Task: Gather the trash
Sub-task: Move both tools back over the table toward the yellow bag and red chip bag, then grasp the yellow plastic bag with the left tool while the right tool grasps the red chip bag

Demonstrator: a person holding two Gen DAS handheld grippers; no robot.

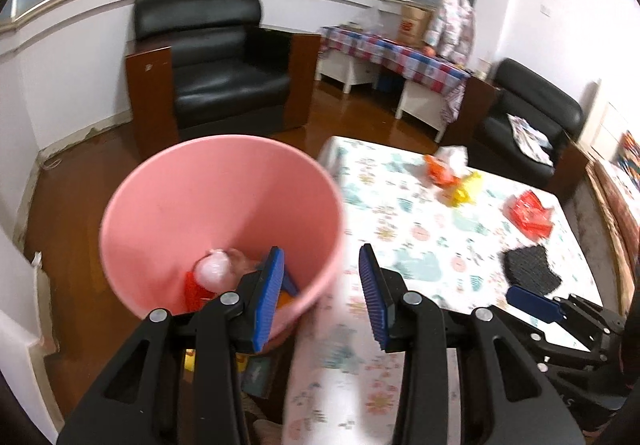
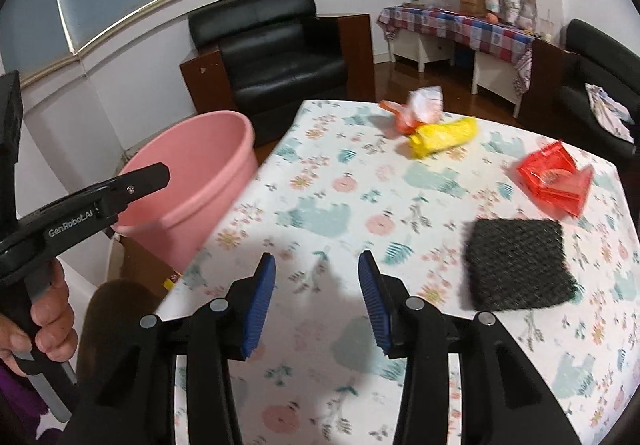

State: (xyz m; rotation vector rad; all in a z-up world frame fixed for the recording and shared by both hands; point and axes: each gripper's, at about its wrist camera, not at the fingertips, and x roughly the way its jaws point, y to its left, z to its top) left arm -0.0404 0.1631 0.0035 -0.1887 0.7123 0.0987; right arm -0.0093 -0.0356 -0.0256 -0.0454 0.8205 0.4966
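A: Largest to smallest, what is shown?
B: One bench [image 2: 320,205] under a floral cloth; one pink bucket [image 1: 224,205] beside its edge, some trash inside.

A: On the bench?
B: One black mesh pad [image 2: 520,265], one red wrapper [image 2: 554,175], one yellow bag [image 2: 444,135], one orange-white wrapper [image 2: 416,107].

A: Jaws?
B: Left gripper [image 1: 322,297] above the bucket rim, right gripper [image 2: 316,303] over the cloth: both apart, empty.

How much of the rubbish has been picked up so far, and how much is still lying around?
Some is done: the pink bin already holds a few pieces. Nothing is in hand; both the left tongs and right tongs are open and empty. Left on the table: an orange wrapper, yellow bag, red packet and dark pad.
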